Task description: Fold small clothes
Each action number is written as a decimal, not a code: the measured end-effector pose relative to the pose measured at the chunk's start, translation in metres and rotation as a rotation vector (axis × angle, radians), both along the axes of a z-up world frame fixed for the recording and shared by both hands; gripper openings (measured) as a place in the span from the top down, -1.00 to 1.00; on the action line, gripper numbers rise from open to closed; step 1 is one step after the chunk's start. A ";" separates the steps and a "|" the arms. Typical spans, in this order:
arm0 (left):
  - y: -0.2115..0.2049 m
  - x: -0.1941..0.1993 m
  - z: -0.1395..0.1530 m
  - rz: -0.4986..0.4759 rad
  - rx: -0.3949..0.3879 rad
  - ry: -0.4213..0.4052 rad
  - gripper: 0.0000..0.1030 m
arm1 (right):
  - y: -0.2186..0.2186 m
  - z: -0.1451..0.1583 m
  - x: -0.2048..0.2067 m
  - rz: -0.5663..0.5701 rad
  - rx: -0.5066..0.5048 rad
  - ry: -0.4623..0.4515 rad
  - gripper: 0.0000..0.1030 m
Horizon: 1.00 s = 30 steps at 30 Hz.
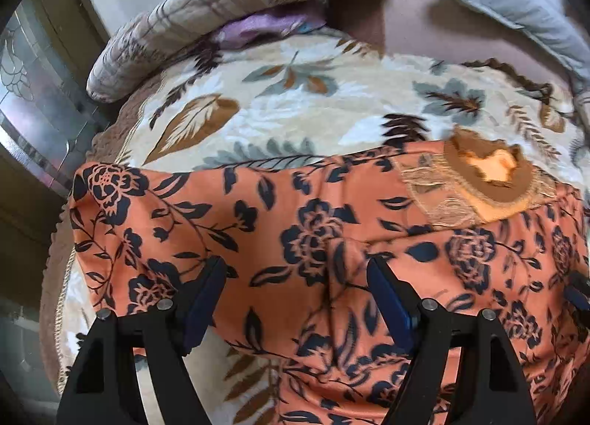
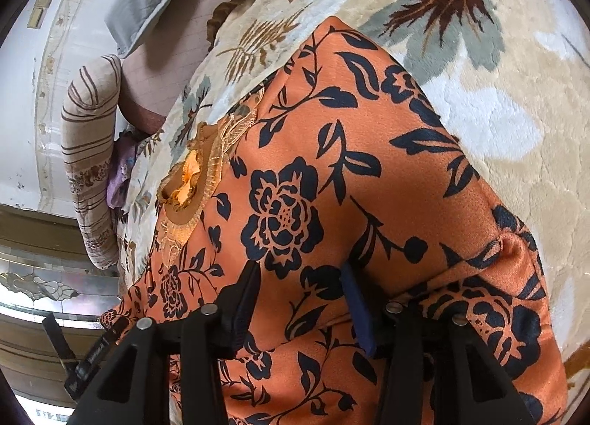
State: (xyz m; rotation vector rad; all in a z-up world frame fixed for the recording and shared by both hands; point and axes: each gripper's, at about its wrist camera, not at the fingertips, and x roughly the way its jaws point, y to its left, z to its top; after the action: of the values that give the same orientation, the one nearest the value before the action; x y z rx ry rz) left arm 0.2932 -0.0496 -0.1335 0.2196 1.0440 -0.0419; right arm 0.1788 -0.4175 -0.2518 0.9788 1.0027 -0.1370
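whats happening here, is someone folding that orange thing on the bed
Yes. A person with a handheld gripper in each hand is working on an orange floral garment spread over a leaf-patterned blanket. The left gripper and right gripper are both open above the cloth, with nothing gripped. Its lace-trimmed neckline lies face up, and a fold already shows along the far edge.

orange floral garment [image 1: 313, 226], open left tool [image 1: 295, 277] apparently above

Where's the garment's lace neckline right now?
In the left wrist view, the lace neckline sits upper right on the orange floral garment, at its far edge against the leaf-print blanket.
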 end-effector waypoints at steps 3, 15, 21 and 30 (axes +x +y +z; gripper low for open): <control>-0.021 -0.015 -0.010 -0.045 0.048 0.009 -0.55 | 0.003 0.001 0.001 0.003 -0.013 0.000 -0.02; -0.003 -0.037 -0.015 -0.020 0.059 0.055 -0.56 | 0.001 0.000 -0.001 0.006 -0.009 -0.008 -0.03; 0.131 -0.050 0.054 0.290 -0.080 -0.094 -0.59 | 0.002 0.000 -0.002 0.001 -0.013 -0.010 -0.05; 0.247 -0.049 0.058 0.607 -0.488 -0.058 -0.60 | 0.015 0.005 0.003 0.005 -0.074 -0.008 -0.18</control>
State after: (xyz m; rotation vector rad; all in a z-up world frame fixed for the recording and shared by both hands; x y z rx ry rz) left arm 0.2445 0.1972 -0.0753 -0.5386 0.9766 0.2555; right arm 0.1816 -0.4026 -0.2470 0.9089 0.9862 -0.1647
